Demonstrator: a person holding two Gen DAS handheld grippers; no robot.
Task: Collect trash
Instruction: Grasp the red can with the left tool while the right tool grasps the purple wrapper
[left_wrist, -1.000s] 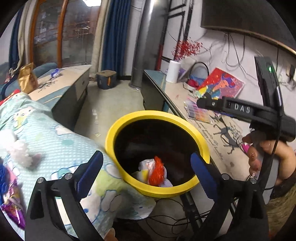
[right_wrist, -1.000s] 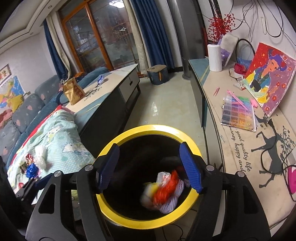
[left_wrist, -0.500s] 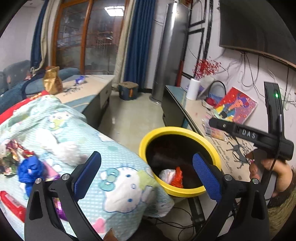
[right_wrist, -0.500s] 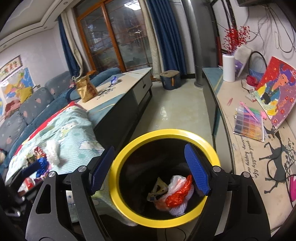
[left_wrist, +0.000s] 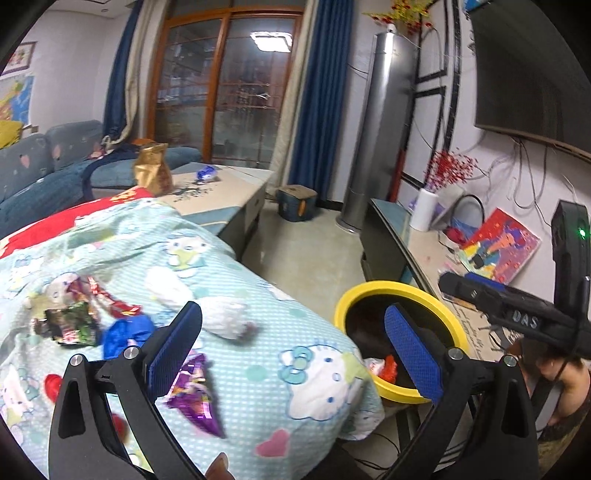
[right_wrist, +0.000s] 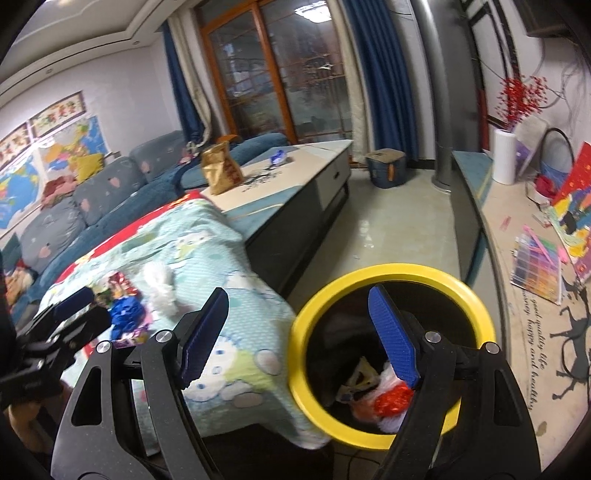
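on your far left, on the cartoon-print blanket, the trash lies in a loose cluster: a green and red foil wrapper, a red wrapper just behind it, a crumpled blue piece beside them, and a purple foil wrapper nearer you. a white fluffy wad sits a little to the right of the blue piece. expect all of it to be featherlight, thin and crinkly; foil will likely slide on the pads, and flat pieces lying on soft cloth are hard to get under. aim for a raised fold or crumpled ridge, not a flat face, and press down gently so you don't pinch the blanket along with it. the blue piece looks the bulkiest and easiest to nip across its middle.

your left gripper is spread wide and empty, hanging above the blanket near the purple wrapper and the wad. your right gripper is also wide and empty, straddling the blanket edge and the bin.

to the right, the yellow-rimmed bin stands just beside the blanket's drooping corner, already holding a bundle of red and white wrappers at the bottom. light scraps may cling to the pads on release.
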